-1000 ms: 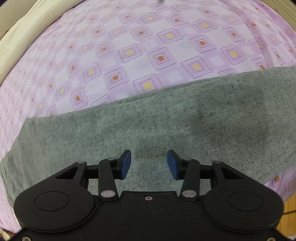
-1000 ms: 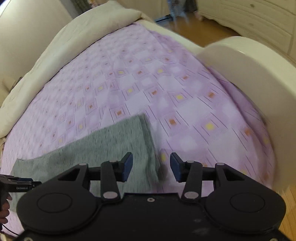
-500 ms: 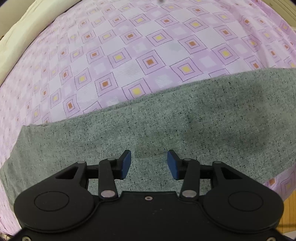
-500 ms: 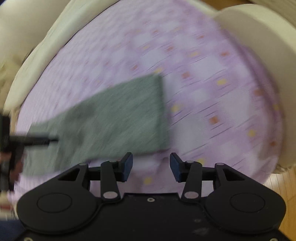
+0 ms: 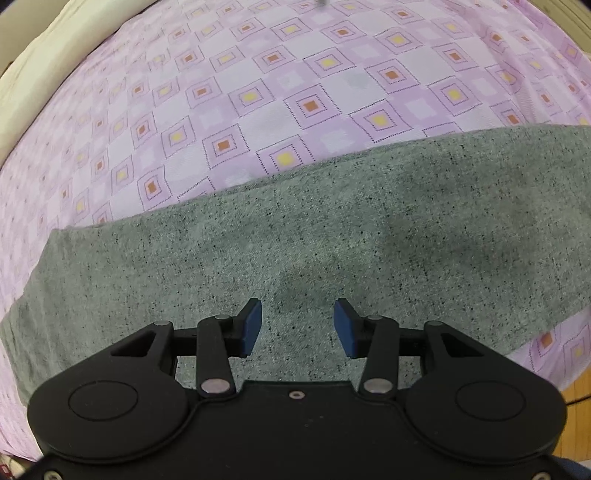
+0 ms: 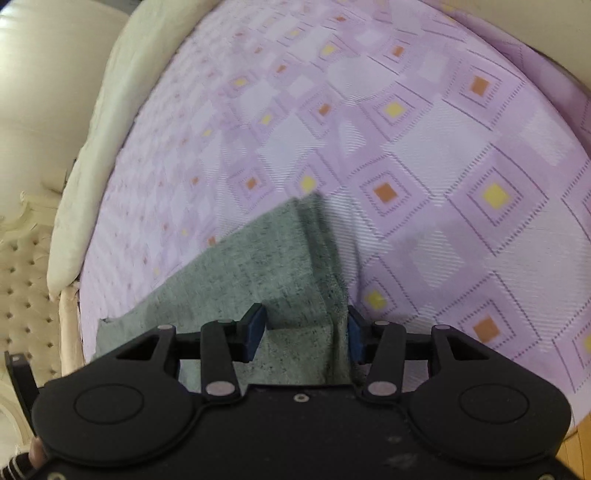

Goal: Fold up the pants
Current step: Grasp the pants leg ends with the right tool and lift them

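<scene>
Grey speckled pants (image 5: 332, 229) lie flat in a long band across the purple checked bedsheet (image 5: 295, 92). My left gripper (image 5: 297, 326) hangs open over the middle of the band, pointing steeply down, with nothing between its blue pads. In the right wrist view the pants' narrow end (image 6: 266, 266) runs in under my right gripper (image 6: 306, 328). Its jaws are closing with the end's edge between them, and the right pad (image 6: 354, 334) sits at the cloth's border. The pads still stand apart.
A cream duvet roll (image 6: 103, 147) borders the sheet's far left, beside a tufted headboard (image 6: 26, 295). A pale footboard (image 6: 554, 33) rises at upper right. Wood floor (image 5: 576, 406) shows past the bed edge. A hand (image 6: 35, 448) shows at lower left.
My right gripper swung down and in onto the pants' end, which now lies between its narrowing pads. The left gripper stayed over the pants, still open.
</scene>
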### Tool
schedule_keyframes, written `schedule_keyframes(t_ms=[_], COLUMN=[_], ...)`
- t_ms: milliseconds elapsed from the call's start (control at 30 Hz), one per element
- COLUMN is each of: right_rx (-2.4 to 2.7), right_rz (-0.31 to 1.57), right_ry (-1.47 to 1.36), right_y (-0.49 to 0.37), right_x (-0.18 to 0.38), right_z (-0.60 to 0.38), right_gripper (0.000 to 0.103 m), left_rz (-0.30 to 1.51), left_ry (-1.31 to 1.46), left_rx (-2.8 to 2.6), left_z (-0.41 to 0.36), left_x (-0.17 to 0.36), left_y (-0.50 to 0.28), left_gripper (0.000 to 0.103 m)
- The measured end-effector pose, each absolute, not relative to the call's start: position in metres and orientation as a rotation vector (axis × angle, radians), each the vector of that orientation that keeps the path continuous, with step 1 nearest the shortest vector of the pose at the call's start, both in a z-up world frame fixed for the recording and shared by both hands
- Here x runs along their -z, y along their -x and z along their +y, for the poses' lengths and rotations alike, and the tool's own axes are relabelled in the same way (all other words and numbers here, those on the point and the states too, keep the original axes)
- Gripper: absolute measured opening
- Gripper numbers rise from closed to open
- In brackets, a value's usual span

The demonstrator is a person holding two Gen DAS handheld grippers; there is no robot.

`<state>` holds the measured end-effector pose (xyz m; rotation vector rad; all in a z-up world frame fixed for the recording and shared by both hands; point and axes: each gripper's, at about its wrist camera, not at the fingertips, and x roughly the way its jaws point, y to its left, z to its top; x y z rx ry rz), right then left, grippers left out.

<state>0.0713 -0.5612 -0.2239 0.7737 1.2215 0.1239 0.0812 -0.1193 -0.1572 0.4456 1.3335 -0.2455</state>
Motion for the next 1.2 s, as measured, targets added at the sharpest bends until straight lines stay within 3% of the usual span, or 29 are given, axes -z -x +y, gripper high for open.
schedule_keyframes(t_ms=[33,67,367,500,633,800,900,1200], right_rx=[-0.156,-0.170,-0.134,-0.122,-0.087,-0.056,-0.054,-0.197], right_rz=[1.221,1.218,1.087,1.090,1.086,1.074,1.078,1.053], right_ry=[-0.723,-0.685,-0.605,-0.583,-0.557,-0.498,-0.453,-0.414], right_y=[-0.070,-0.069,-0.058,-0.059,-0.063,-0.063,-0.063,-0.075], right_x=[0.218,0.211,0.146,0.134,0.121,0.093,0.072,0.039], right_z=[-0.555,-0.550,-0.529,-0.517,-0.502,-0.467,-0.436,-0.273], right_gripper=[0.013,0.011,0.010,0.010,0.010,0.010,0.010,0.010], left_rz=[1.333,1.327,1.251,1.202,1.169,1.292,1.227,1.169], left_ry=[-0.440,-0.439,-0.421,-0.485,-0.370,-0.414,-0.449,-0.157], left_rx=[0.248,0.250,0.239,0.309,0.338,0.493,0.545,0.370], left_z=[-0.120,-0.122,-0.142,-0.141,-0.114,-0.115,-0.112,0.029], left_x=[0.158,0.159,0.182,0.171,0.145,0.179,0.174,0.119], left_y=[-0.083,-0.085,-0.139,-0.126,-0.101,-0.071,-0.067,-0.111], left_gripper=[0.053,0.053,0.053,0.050,0.049,0.050,0.051,0.050])
